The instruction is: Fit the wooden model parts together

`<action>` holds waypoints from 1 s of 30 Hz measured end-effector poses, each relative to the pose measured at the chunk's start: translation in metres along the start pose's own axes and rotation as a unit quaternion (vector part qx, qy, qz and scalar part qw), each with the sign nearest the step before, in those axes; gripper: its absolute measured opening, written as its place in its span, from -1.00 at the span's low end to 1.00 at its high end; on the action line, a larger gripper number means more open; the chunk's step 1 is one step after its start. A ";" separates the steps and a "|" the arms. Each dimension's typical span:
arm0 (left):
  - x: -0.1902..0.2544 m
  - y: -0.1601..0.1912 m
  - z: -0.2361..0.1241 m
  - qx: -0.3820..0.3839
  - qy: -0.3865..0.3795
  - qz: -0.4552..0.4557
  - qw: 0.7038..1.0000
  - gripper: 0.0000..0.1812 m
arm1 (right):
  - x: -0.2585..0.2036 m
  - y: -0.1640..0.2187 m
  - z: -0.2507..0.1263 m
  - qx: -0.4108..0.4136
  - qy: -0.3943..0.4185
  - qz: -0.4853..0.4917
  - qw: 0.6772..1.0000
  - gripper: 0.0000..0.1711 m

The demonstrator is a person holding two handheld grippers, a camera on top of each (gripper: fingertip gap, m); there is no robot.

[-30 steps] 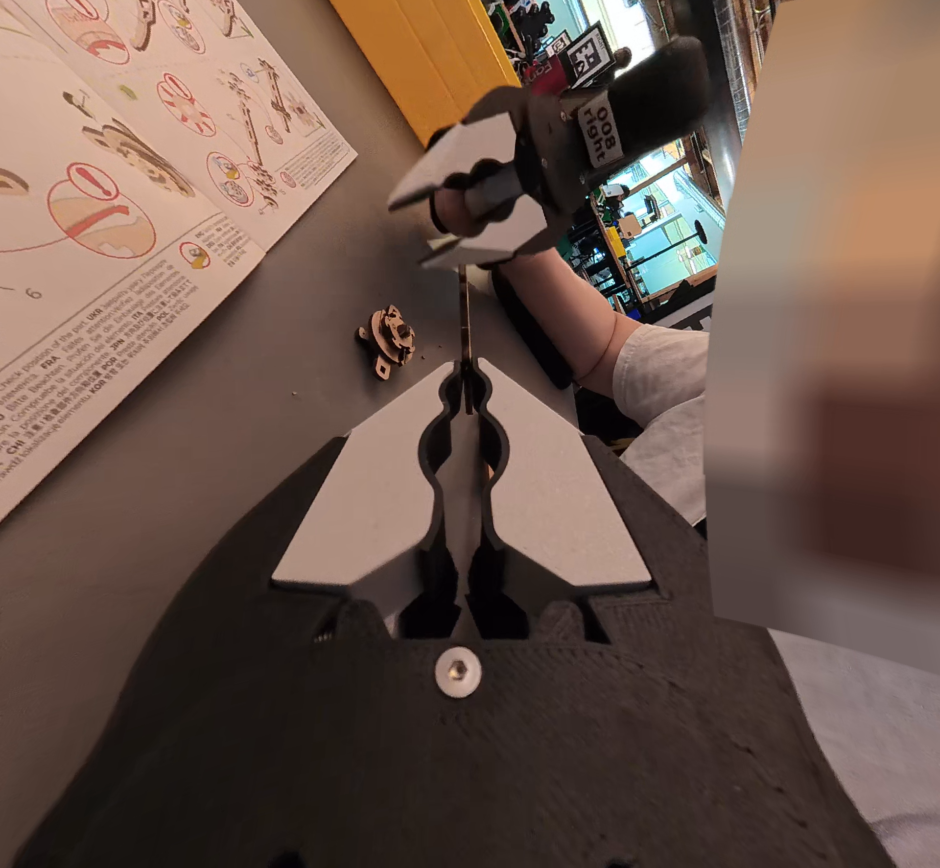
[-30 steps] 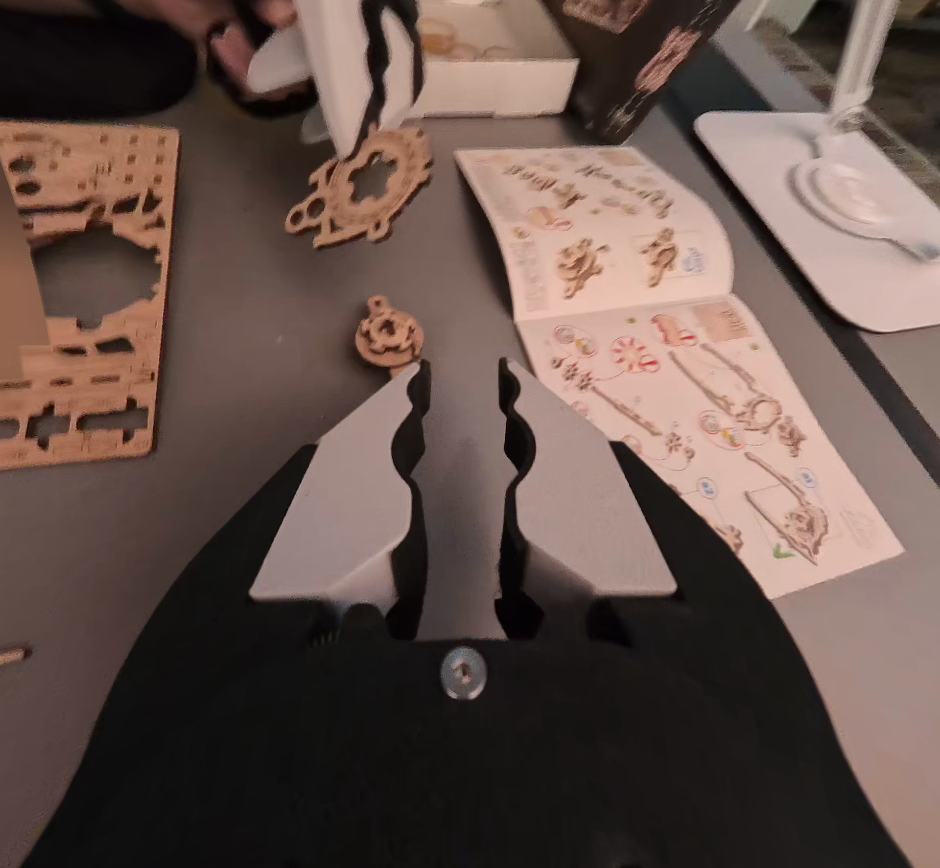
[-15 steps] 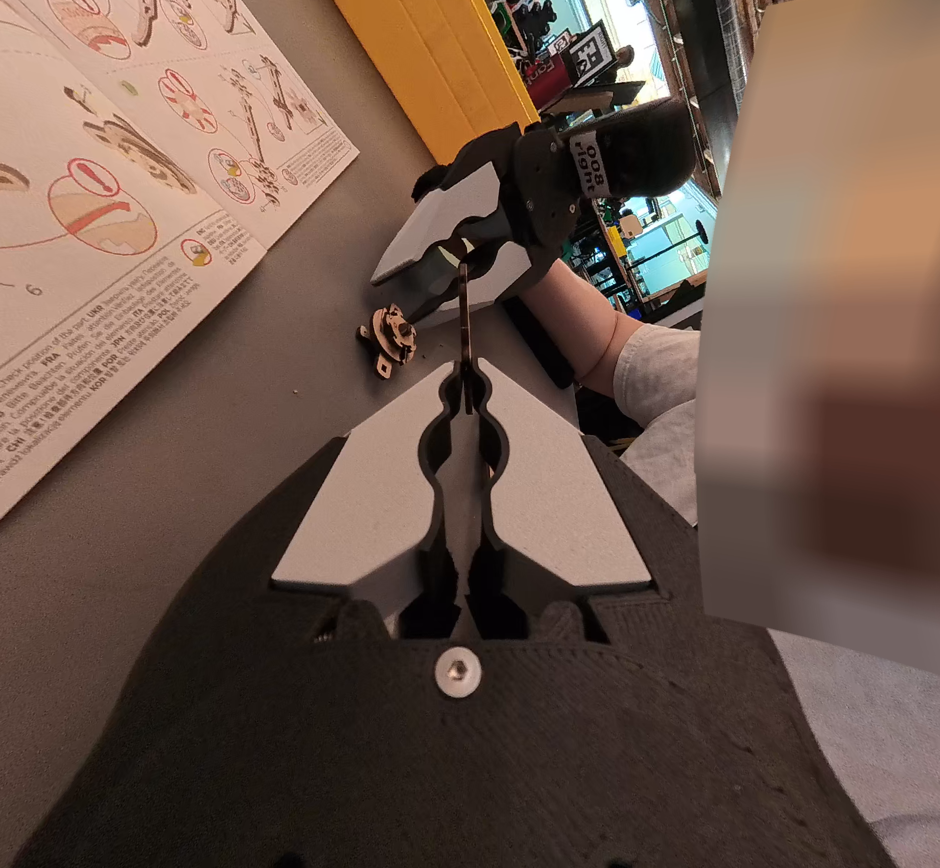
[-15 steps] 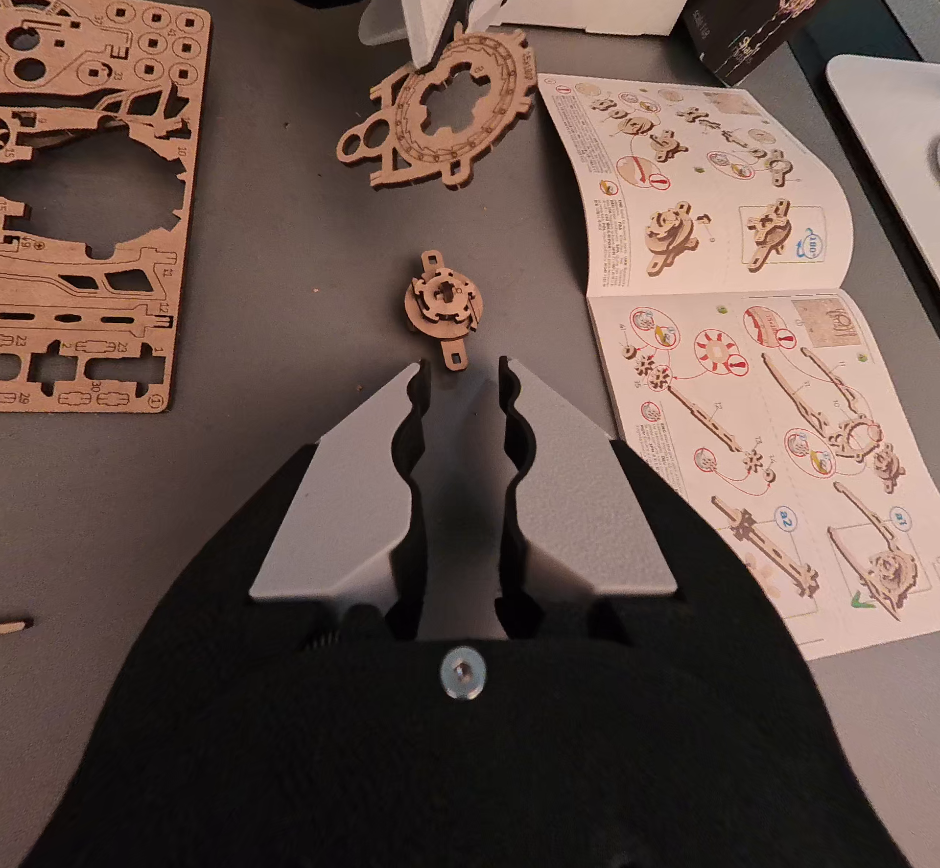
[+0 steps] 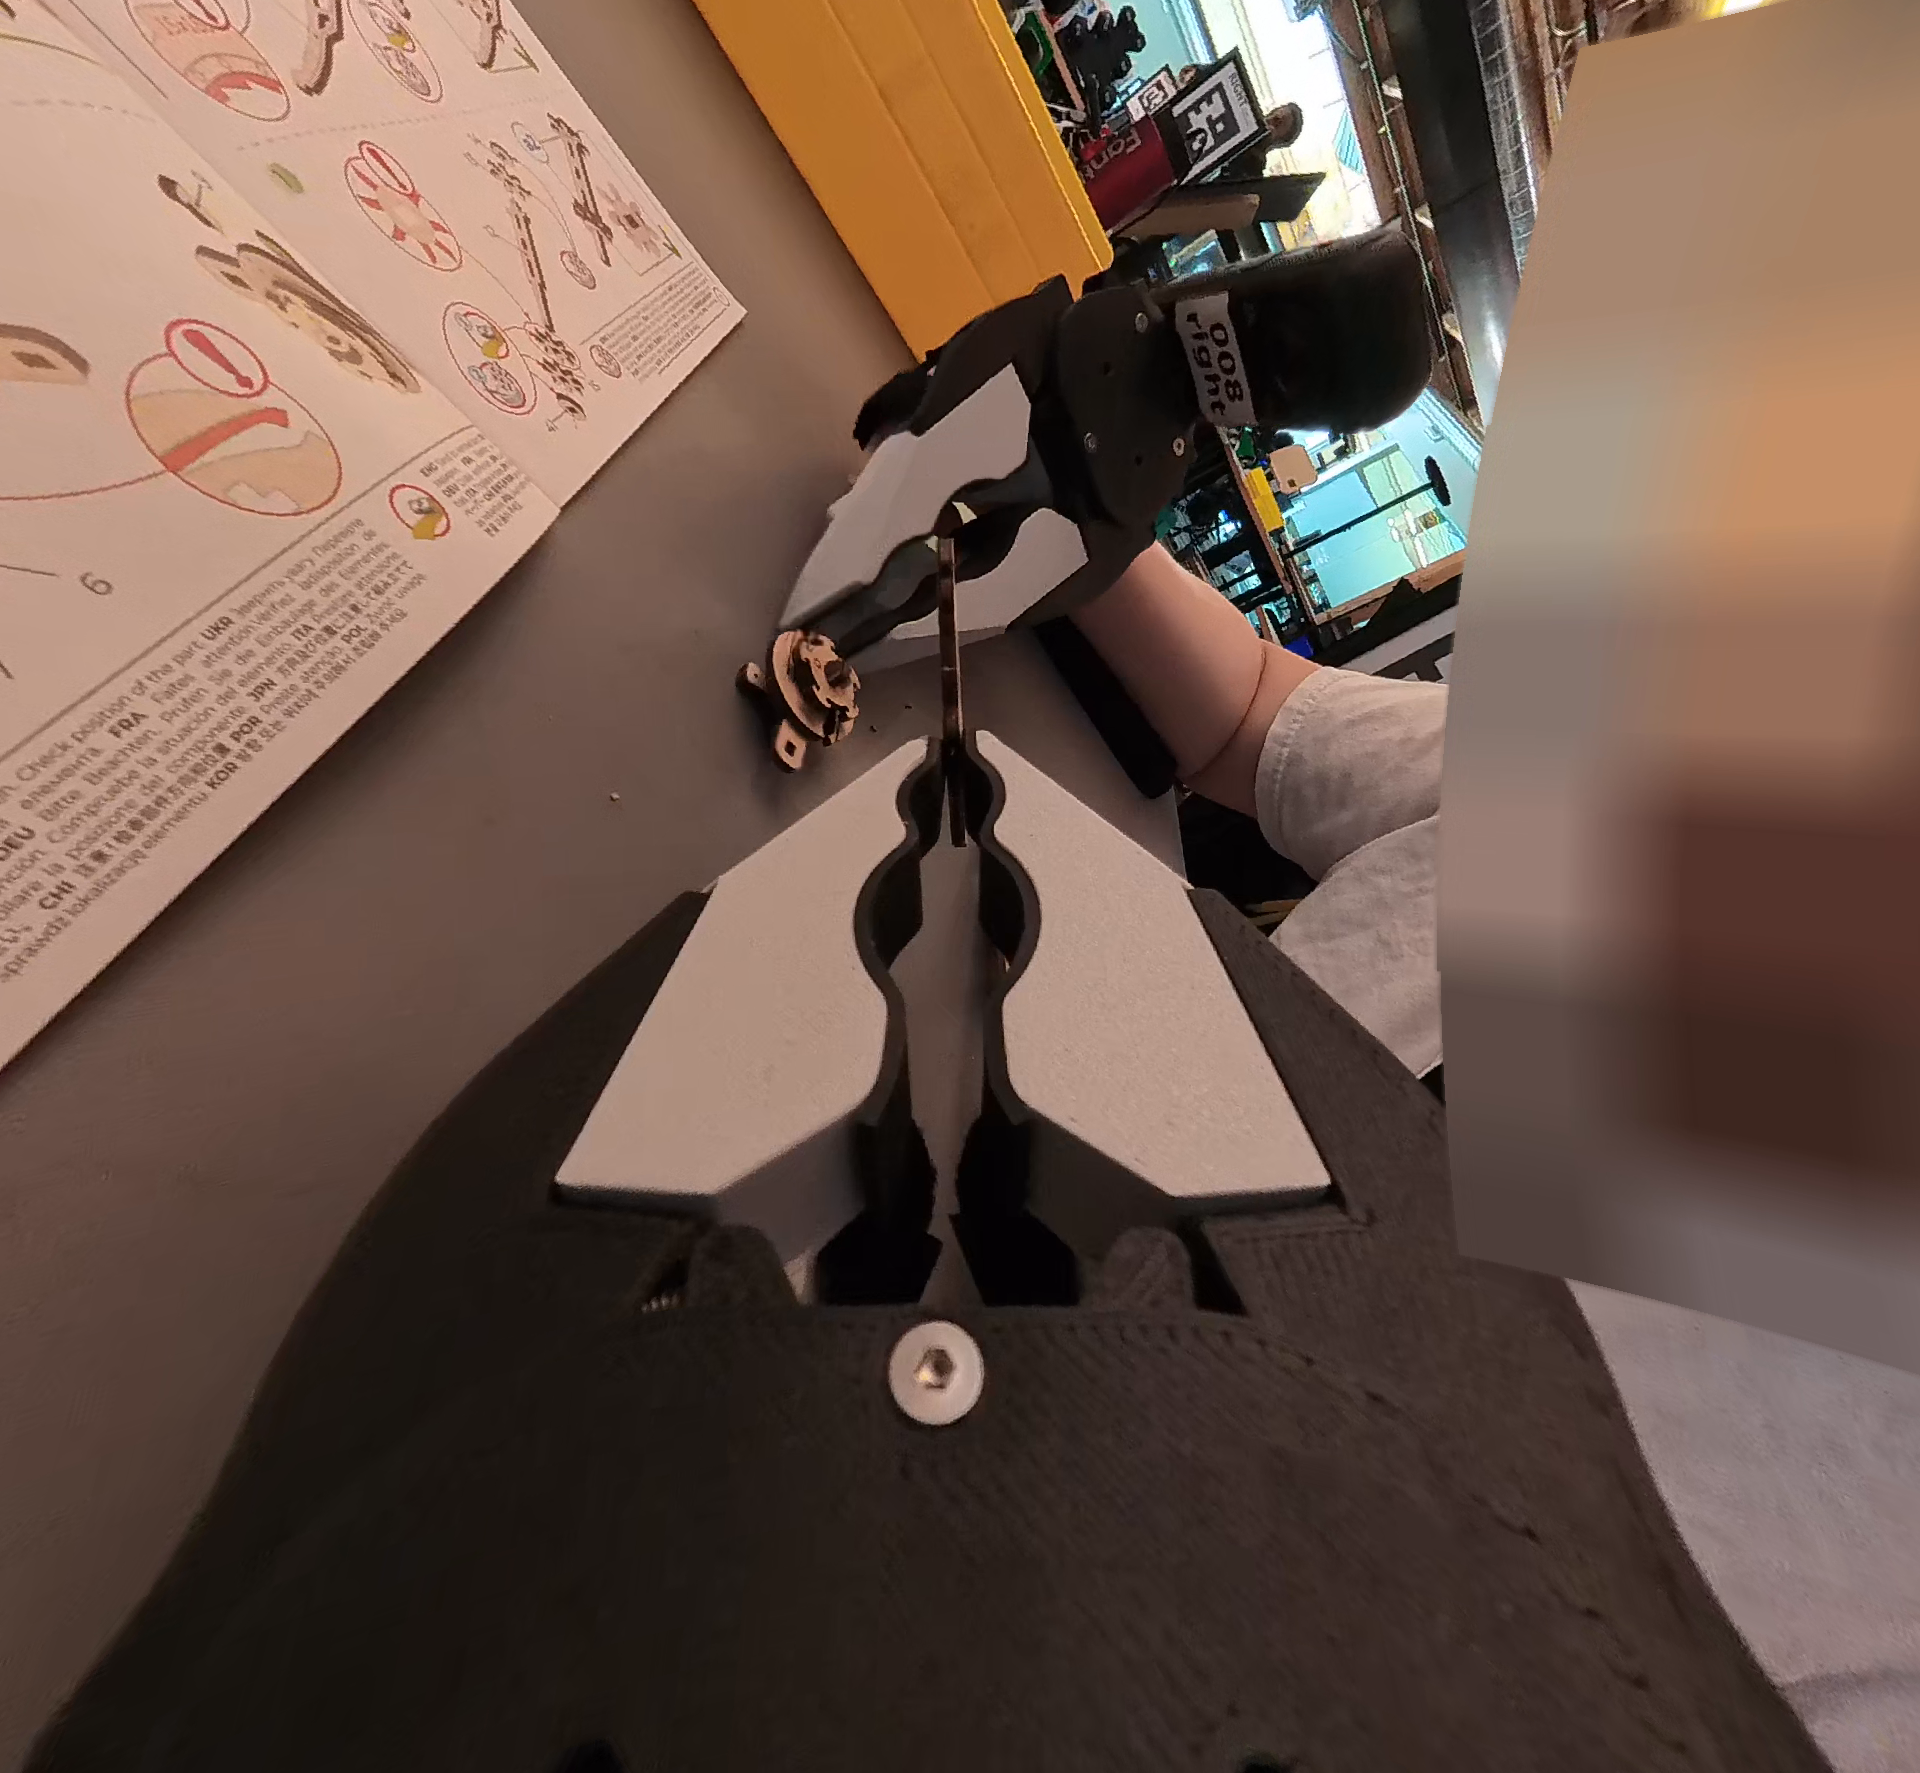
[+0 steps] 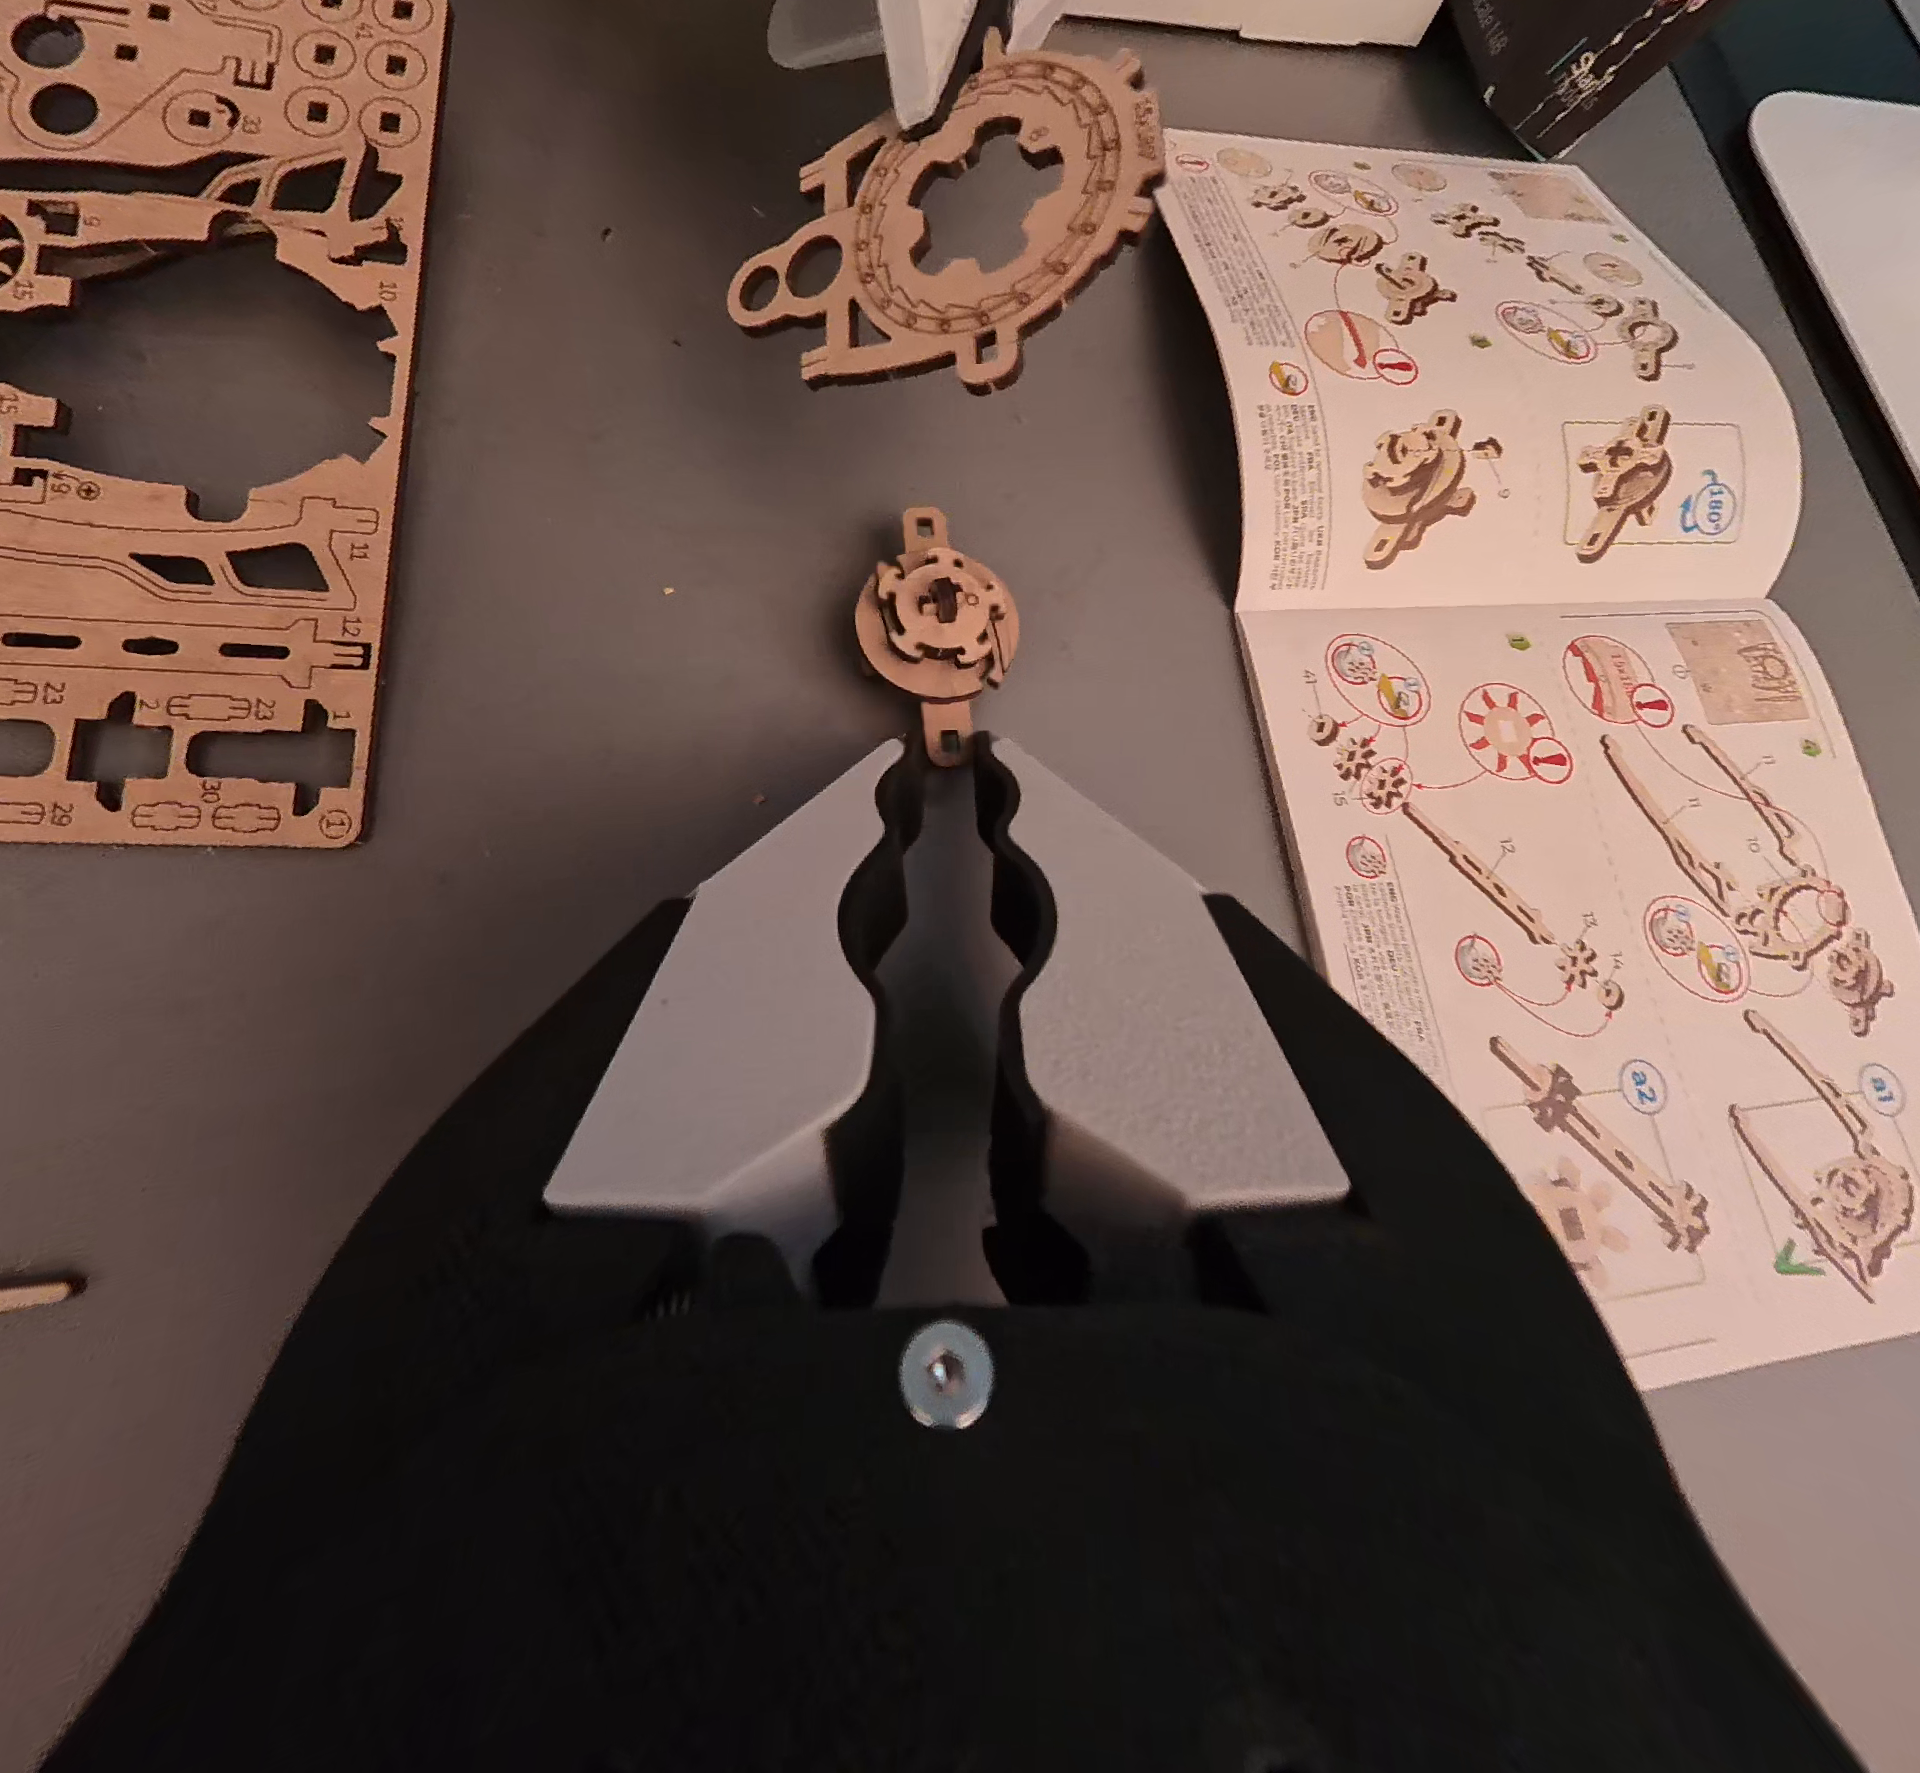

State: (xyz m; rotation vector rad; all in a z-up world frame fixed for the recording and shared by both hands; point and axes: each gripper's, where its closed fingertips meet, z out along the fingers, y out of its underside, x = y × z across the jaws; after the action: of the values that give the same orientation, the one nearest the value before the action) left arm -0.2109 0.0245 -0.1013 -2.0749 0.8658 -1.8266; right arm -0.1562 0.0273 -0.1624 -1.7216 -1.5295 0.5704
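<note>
Right wrist view showed the small round wooden gear assembly (image 6: 938,627) lying on the grey table (image 6: 582,497), its tab between the tips of the slightly spread right tongs (image 6: 943,749). Beyond, the left tongs (image 6: 977,76) pinched the flat ring-shaped wooden plate (image 6: 961,237) by its edge. Printed instruction booklet (image 6: 1538,684) and numbered plywood sheet (image 6: 187,373) flanked them.

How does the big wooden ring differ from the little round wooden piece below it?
The ring plate is larger, one flat layer with an open centre; the small hub is stacked from several layers. The left claw pinches the ring plate, while the small hub lies on the table. Both are pale cut wood.
</note>
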 end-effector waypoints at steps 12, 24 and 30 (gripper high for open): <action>-0.002 0.002 0.002 -0.001 0.001 -0.023 1.000 -0.99 | 0.003 -0.014 -0.006 0.016 0.048 -0.057 0.997 -0.91; -0.006 0.017 0.012 -0.023 0.014 -0.086 0.996 -1.00 | -0.007 -0.015 0.000 0.000 0.055 -0.111 0.992 -0.91; -0.013 0.021 0.014 -0.026 -0.003 -0.098 0.995 -1.00 | -0.014 -0.014 0.005 -0.001 0.034 -0.097 0.995 -0.91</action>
State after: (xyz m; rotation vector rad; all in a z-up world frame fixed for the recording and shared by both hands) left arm -0.2035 0.0122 -0.1264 -2.2677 0.7373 -1.9117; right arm -0.1715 0.0154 -0.1570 -1.5562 -1.6262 0.4065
